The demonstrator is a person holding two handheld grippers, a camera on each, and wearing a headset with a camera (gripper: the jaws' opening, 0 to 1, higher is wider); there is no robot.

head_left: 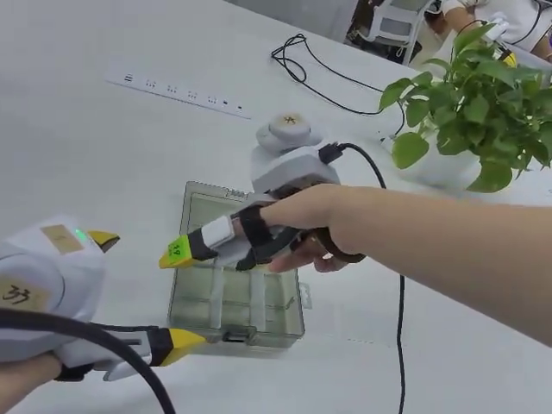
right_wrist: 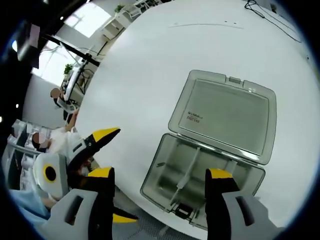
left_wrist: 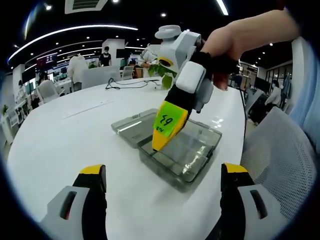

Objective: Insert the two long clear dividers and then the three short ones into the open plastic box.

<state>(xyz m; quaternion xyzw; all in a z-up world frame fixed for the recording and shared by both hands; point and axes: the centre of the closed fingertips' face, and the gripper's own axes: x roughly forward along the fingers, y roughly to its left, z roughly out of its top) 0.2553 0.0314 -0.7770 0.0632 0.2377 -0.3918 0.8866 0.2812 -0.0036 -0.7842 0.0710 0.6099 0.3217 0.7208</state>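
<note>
While the right gripper [right_wrist: 161, 173] hangs above the open plastic box [head_left: 276, 329], we see from its own view that its jaws stand wide apart with nothing between them. The box's tray lies beyond them. In the head view a hand [head_left: 310, 233] grips this tool from the right, and one of its yellow fingertips [head_left: 177, 252], bearing a green label, points left over the tray's near-left part. We cannot tell whether it touches the box.

The box sits on the white table [head_left: 86, 155] with its lid [head_left: 207, 207] folded flat on the far side, hinged to the tray. Inside the tray we make out two pale clear dividers [head_left: 257, 300] standing upright side by side and running from the hinge side toward the front wall. Whether more pieces are in there we cannot tell.

The left gripper [head_left: 145, 291] is low at the left, just off the tray's left wall and clear of it. Its jaws are also spread wide and hold nothing, and its own view looks between them at the box and the other tool.

Farther back on the table we see a white power strip [head_left: 181, 93], a potted plant [head_left: 470, 103] at the right and a black cable [head_left: 401, 293] trailing past the box's right side.
</note>
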